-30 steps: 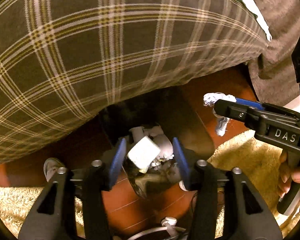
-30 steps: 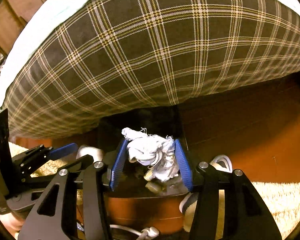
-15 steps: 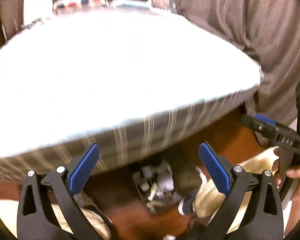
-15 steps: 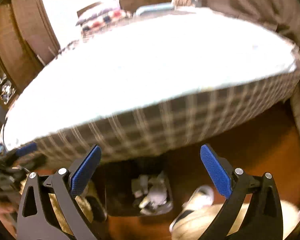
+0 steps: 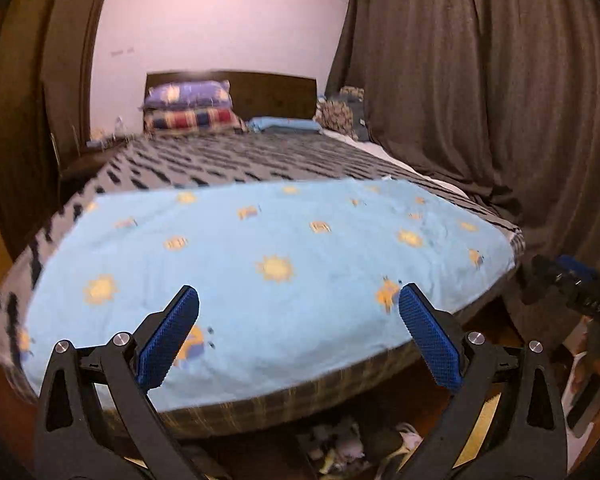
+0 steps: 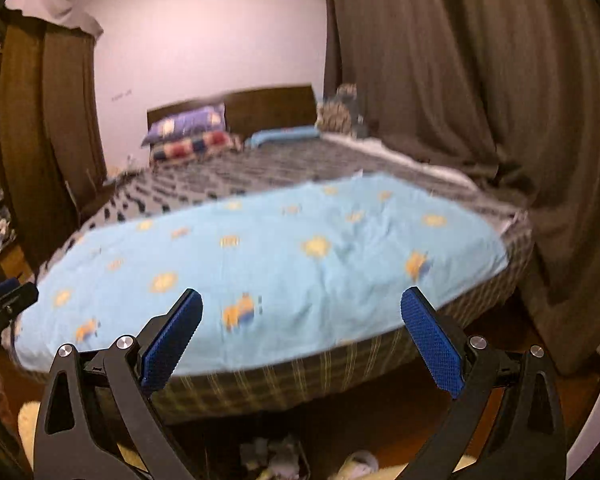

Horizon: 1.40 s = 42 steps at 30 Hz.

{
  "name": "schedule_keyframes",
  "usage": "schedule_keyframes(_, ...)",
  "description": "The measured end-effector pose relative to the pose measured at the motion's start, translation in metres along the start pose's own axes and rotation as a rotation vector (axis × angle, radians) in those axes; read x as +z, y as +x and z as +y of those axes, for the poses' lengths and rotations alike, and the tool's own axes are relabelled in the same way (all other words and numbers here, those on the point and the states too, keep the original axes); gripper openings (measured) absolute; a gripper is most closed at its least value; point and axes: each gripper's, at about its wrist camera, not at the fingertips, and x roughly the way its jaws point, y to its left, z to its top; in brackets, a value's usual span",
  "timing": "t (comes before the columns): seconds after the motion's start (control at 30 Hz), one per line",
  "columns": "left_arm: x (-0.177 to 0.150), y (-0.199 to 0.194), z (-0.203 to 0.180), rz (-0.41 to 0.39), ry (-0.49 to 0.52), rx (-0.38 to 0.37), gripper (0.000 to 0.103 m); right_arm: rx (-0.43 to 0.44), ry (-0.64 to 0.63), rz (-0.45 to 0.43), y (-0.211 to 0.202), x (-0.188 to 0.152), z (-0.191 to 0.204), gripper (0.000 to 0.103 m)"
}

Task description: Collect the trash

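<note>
My left gripper [image 5: 299, 300] is wide open and empty, raised and facing over the bed. My right gripper [image 6: 301, 302] is also wide open and empty, at about the same height. A dark bin with crumpled white trash [image 5: 340, 450] stands on the floor at the foot of the bed, at the bottom edge of the left wrist view. The trash also shows in the right wrist view [image 6: 272, 456] between the gripper arms. The right gripper appears at the right edge of the left wrist view [image 5: 572, 284].
A bed with a light blue sun-print sheet [image 5: 260, 264] and plaid mattress side [image 6: 300, 372] fills the middle. Pillows [image 5: 188, 108] lie by the headboard. Dark curtains [image 5: 480, 100] hang at right. A shaggy cream rug [image 6: 28, 428] lies on the wooden floor.
Both grippers opened and let their crumpled trash fall into the bin, then rose and tilted up from the bin to face over the bed.
</note>
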Motion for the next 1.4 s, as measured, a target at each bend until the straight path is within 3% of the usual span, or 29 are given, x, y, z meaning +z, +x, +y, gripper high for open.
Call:
schedule_keyframes(0.3, 0.014, -0.019, -0.013, -0.079, 0.023, 0.018, 0.095, -0.079, -0.015, -0.116, -0.030, 0.013, 0.006, 0.100)
schedule_keyframes(0.53, 0.014, -0.023, -0.012, -0.079, -0.003, -0.012, 0.095, -0.060, -0.018, -0.092, -0.033, 0.010, 0.010, 0.100)
schedule_keyframes(1.4, 0.012, -0.024, -0.008, -0.078, -0.004, -0.018, 0.095, -0.043, -0.016, -0.099, -0.034, 0.013, 0.018, 0.100)
